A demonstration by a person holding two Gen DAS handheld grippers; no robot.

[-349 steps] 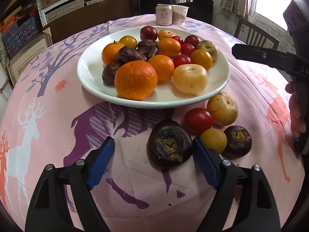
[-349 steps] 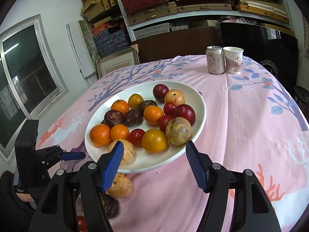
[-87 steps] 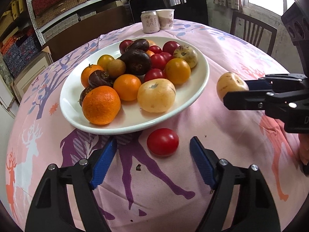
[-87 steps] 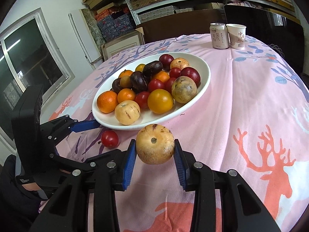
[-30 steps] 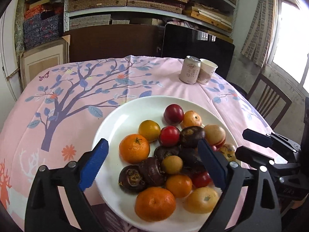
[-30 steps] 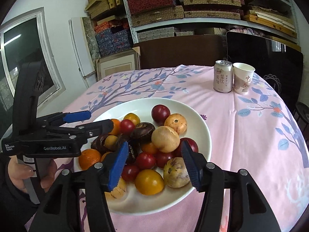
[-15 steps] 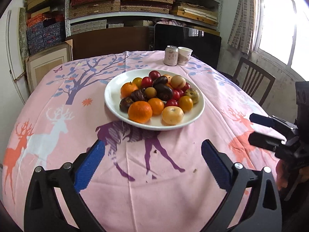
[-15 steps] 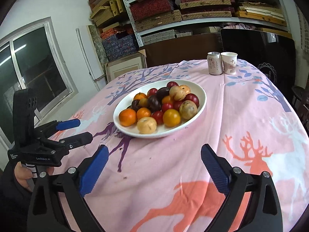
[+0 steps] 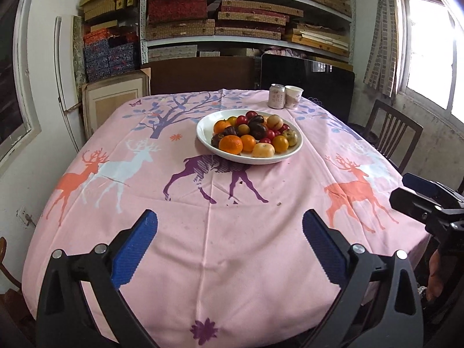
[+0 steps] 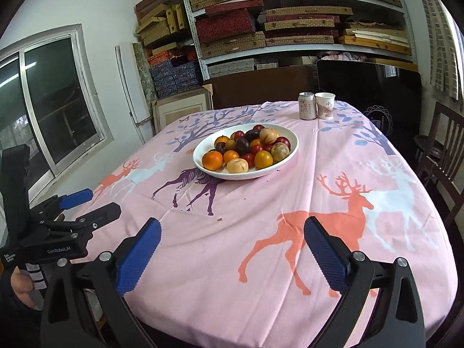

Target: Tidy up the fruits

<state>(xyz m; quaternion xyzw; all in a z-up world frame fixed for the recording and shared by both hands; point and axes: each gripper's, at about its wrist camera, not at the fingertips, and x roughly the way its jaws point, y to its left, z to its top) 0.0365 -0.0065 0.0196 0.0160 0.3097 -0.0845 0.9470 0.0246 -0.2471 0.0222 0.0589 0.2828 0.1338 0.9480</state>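
Observation:
A white plate (image 9: 293, 153) (image 10: 285, 136) piled with several fruits stands mid-table: oranges (image 9: 230, 144), dark purple fruits (image 9: 259, 129), red tomatoes and pale yellow round fruits (image 10: 237, 165). My left gripper (image 9: 229, 242) hovers over the near edge of the table, far back from the plate, open with nothing between its blue pads. My right gripper (image 10: 232, 245) hangs over the near right part of the cloth, open too and empty. Each gripper shows at the edge of the other's view, held by a hand.
The pink deer-print tablecloth (image 9: 232, 226) covers the round table. A drink can (image 9: 277, 95) and a paper cup (image 9: 293, 96) stand at the far edge. Wooden chairs (image 9: 388, 133) stand at the right. Shelves of boxes (image 9: 246, 23) fill the back wall.
Both grippers have pulled well back from over the plate to the near edge of the table. The right gripper's jaws have opened wide. The fruits stay on the plate.

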